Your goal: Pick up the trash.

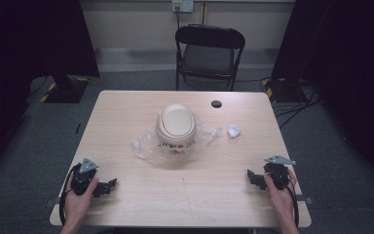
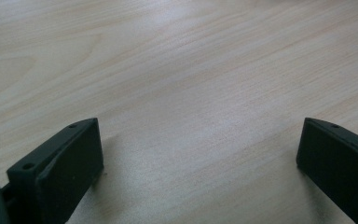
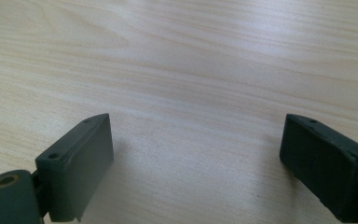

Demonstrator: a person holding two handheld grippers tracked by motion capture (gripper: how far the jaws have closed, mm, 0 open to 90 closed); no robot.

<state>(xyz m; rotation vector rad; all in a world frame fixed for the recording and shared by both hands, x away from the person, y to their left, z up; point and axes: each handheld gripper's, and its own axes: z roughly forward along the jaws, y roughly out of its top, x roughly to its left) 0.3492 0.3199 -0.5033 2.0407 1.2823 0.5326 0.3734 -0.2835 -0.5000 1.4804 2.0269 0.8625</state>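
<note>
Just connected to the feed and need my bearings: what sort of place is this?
Probably a lab or studio recording bay, not a home: dark black curtains flank a light wooden table, a black folding chair stands behind it, and cables trail across grey carpet.

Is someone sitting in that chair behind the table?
No, the chair beyond the table has a bare seat and nobody on it.

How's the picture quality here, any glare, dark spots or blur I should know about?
High view: the table is evenly lit, the room's sides fall into near black, and the print on the cream bin is too soft to read. Left gripper view: pale sheen on the wood at top, jaws blurred, soft shadows beside them. Right gripper view: the same, with sheen at upper right.
</note>
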